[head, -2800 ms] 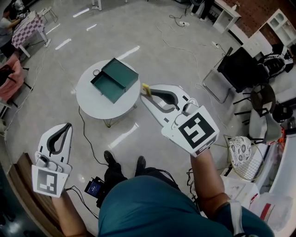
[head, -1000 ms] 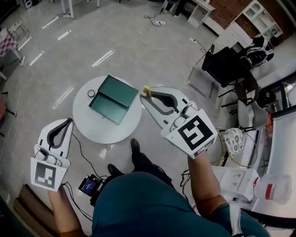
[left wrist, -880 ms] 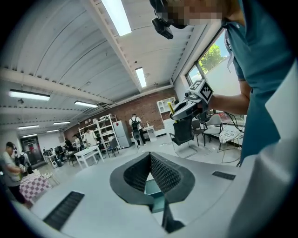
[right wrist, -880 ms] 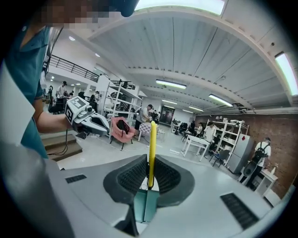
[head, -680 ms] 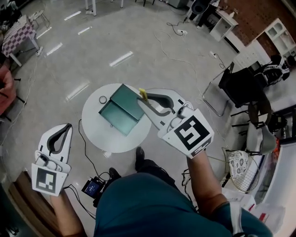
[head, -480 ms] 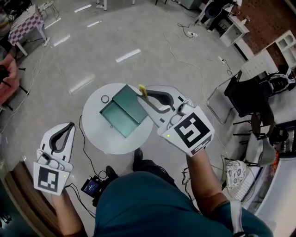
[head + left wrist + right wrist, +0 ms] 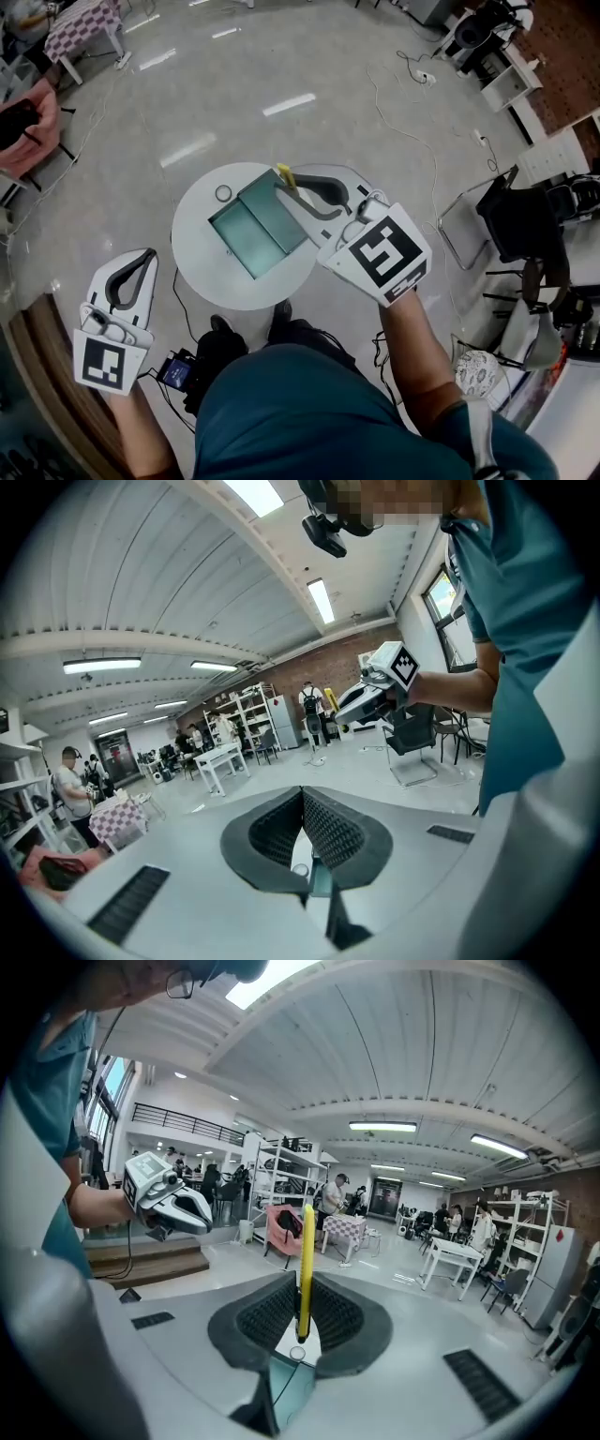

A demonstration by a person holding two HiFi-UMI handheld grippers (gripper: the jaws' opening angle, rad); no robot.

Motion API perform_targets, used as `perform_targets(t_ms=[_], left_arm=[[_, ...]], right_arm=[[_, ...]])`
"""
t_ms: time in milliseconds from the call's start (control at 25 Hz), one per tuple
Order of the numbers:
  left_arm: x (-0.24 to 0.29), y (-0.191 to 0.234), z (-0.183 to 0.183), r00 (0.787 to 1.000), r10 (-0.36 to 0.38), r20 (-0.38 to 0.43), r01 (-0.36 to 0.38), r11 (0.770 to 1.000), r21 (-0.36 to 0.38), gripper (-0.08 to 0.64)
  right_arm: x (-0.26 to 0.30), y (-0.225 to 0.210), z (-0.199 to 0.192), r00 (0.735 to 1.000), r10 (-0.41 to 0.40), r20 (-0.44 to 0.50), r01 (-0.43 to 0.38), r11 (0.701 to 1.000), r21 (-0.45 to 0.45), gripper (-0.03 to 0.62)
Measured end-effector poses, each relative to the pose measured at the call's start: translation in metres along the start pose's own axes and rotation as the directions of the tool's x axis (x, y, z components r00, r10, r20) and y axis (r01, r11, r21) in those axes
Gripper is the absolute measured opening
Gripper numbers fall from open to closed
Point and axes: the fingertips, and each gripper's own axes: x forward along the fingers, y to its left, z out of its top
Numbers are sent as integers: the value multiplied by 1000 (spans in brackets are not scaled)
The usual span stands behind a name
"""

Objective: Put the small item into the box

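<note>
Right hand-held gripper (image 7: 287, 186) clenched on thin yellow item (image 7: 283, 173); item stands upright between jaws. In head view, item lies over far right corner of open green box (image 7: 253, 234). Box rests on round white surface (image 7: 202, 277). Small ring (image 7: 223, 193) on surface near box's far left corner. Left hand-held gripper (image 7: 145, 256) clenched, nothing between jaws, well left of box, off surface.
</note>
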Motion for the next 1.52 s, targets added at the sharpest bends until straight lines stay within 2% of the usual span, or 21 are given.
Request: perform_targets(t_ms=[240, 520, 840, 1000, 1200, 1520], left_arm=[[0, 2, -4, 999, -40, -30, 39, 999, -23, 18], [20, 8, -14, 992, -125, 25, 126, 992, -19, 18], [47, 22, -31, 983, -180, 16, 181, 983, -27, 18], [57, 20, -36, 980, -201, -3, 201, 979, -40, 18], [61, 6, -65, 977, -211, -25, 209, 976, -67, 18], [89, 13, -94, 971, -236, -34, 231, 967, -107, 18]], right_arm=[[8, 9, 1, 1000, 18, -18, -17, 999, 49, 67], [11, 13, -11, 996, -42, -79, 49, 995, 91, 67], [28, 4, -40, 989, -72, -126, 91, 985, 146, 67], [33, 0, -54, 987, -62, -146, 87, 981, 172, 67], [42, 13, -83, 986, -39, -164, 71, 979, 194, 67], [81, 12, -122, 979, 7, -204, 42, 971, 237, 67]])
